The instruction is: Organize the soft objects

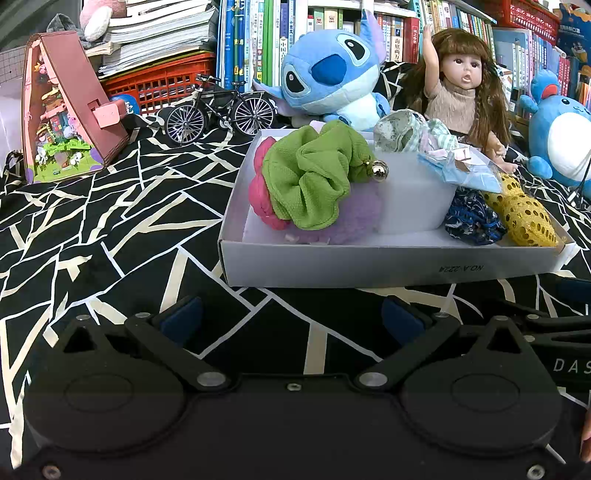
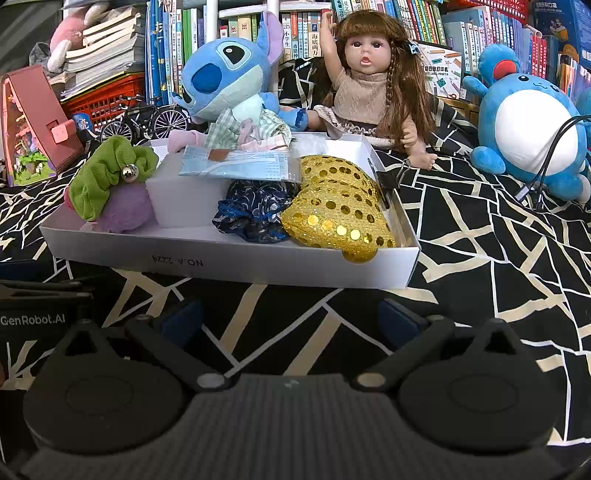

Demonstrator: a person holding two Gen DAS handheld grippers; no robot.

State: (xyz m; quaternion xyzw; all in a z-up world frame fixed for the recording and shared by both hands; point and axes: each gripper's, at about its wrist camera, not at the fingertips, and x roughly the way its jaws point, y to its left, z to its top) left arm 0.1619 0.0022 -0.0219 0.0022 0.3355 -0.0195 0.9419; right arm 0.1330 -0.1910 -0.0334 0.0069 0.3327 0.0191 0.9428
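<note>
A doll (image 2: 373, 88) sits beside a toy bicycle (image 1: 221, 109).

You saw matt white cardboard box (image 2: 229, 264); crinkled green cloth scrunchie (image 1: 310, 177) with glossy metal bead (image 1: 379, 171); shiny gold sequin pouch (image 2: 336, 210); plush blue toy (image 1: 332, 74)

The lower half of both views is covered by a black cloth (image 1: 110, 229) crossed with irregular white lines. Across the top of the frame, shelves packed with upright books (image 2: 369, 22) are seen. At the upper left, loose books are stacked on a red plastic crate (image 1: 159, 79); another red crate (image 1: 532, 16) is set at the upper right. Even, bright light is cast throughout.
</note>
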